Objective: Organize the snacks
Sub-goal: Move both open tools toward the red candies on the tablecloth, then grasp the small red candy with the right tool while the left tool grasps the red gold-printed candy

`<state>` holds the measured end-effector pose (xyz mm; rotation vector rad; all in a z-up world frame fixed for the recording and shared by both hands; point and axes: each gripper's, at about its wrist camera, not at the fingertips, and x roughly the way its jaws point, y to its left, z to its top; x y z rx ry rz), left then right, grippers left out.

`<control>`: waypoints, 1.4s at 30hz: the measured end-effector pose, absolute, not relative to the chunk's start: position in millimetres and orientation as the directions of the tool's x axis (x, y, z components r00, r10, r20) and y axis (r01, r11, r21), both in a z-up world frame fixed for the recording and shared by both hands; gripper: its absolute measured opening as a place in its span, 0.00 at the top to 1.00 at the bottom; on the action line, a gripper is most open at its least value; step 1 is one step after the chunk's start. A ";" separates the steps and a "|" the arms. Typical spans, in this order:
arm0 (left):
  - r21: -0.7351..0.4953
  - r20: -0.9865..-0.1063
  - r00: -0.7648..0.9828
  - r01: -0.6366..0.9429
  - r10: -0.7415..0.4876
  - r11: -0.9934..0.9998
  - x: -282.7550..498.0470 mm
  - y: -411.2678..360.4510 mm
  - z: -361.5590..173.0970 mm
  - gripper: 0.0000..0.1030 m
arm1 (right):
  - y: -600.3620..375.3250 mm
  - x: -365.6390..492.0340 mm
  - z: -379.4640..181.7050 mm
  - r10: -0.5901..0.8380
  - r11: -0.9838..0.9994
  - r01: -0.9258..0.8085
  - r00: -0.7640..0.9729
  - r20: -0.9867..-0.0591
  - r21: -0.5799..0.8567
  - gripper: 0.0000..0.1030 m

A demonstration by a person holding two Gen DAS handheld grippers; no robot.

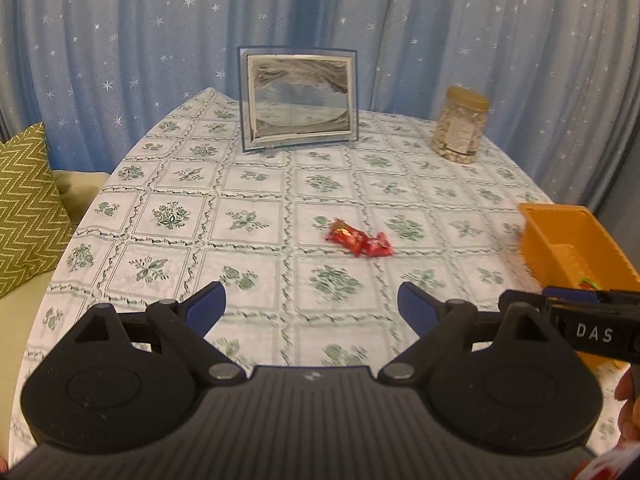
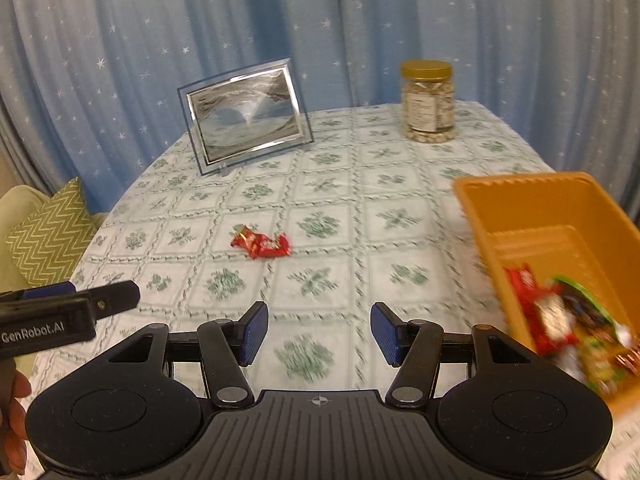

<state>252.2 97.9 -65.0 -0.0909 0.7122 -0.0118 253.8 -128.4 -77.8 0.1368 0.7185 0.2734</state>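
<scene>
A red snack packet point(image 1: 359, 241) lies alone near the middle of the table; it also shows in the right wrist view point(image 2: 261, 243). An orange bin point(image 2: 532, 208) at the right holds several snack packets point(image 2: 560, 320); its corner shows in the left wrist view point(image 1: 560, 232). My left gripper point(image 1: 312, 308) is open and empty, above the cloth short of the red packet. My right gripper point(image 2: 318, 332) is open and empty, just left of the bin.
A framed sand picture point(image 1: 298, 98) stands at the back of the table. A clear jar with a gold lid point(image 2: 428, 102) stands at the back right. A green zigzag cushion point(image 1: 24, 208) lies on a sofa to the left. A blue starred curtain hangs behind.
</scene>
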 end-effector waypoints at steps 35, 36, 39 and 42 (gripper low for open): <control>-0.108 -0.670 0.739 -0.004 -0.069 0.994 353.4 130.1 -136.1 0.11 | -61.5 389.9 -163.6 0.385 0.915 -0.376 0.699 -0.603 0.148 0.63; -0.106 -0.670 0.739 0.001 -0.072 0.994 354.1 129.5 -136.4 0.11 | -62.1 389.7 -162.7 0.389 0.913 -0.380 0.696 -0.604 0.150 0.71; -0.099 -0.664 0.743 0.024 -0.084 0.995 356.5 126.0 -137.8 0.11 | -64.2 386.2 -159.3 0.384 0.913 -0.386 0.700 -0.601 0.134 0.75; -0.090 -0.654 0.750 0.059 -0.104 0.994 360.7 119.5 -139.5 0.11 | -70.0 381.2 -156.7 0.370 0.920 -0.370 0.717 -0.591 0.126 0.77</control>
